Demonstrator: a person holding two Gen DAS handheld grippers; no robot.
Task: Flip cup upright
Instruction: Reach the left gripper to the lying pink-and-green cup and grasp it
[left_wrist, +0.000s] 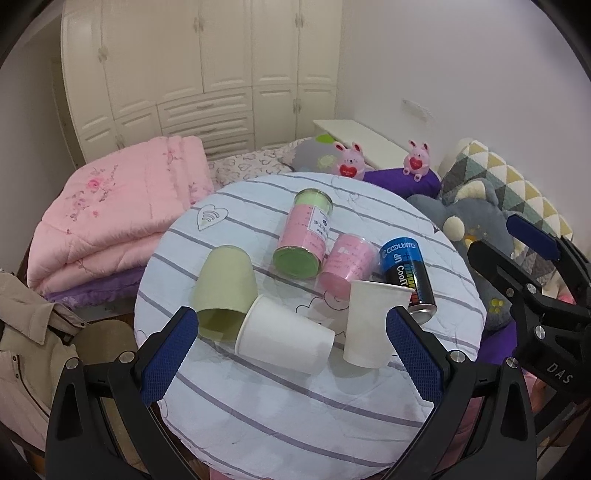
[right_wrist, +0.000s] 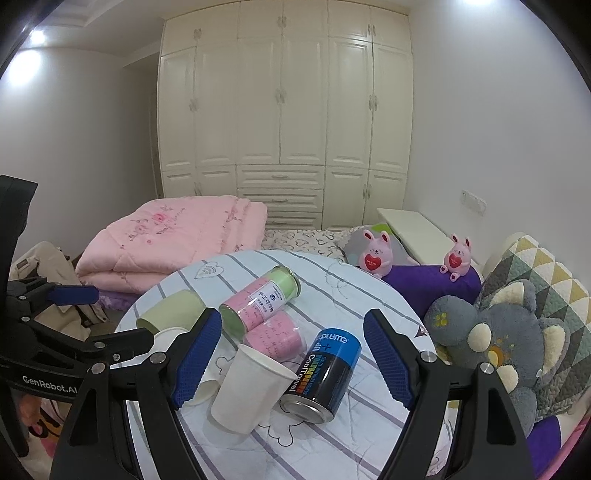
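Observation:
A white paper cup (left_wrist: 284, 338) lies on its side on the round cloth-covered table (left_wrist: 295, 413), between my open left gripper's (left_wrist: 291, 354) blue pads. A second white paper cup (left_wrist: 373, 325) stands upright to its right; it also shows in the right wrist view (right_wrist: 251, 391). A pale green cup (left_wrist: 225, 291) lies on its side at the left. My right gripper (right_wrist: 295, 365) is open and empty, hovering over the upright cup and a blue-black can (right_wrist: 325, 373). The lying white cup (right_wrist: 166, 336) is mostly hidden behind the right gripper's left finger.
Two pink-labelled cylinders (left_wrist: 306, 236) (left_wrist: 349, 264) and the can (left_wrist: 406, 275) lie on the table behind the cups. A folded pink quilt (left_wrist: 122, 214) is on the left. Plush toys and pillows (right_wrist: 509, 332) crowd the right. A wardrobe (right_wrist: 284, 110) stands behind.

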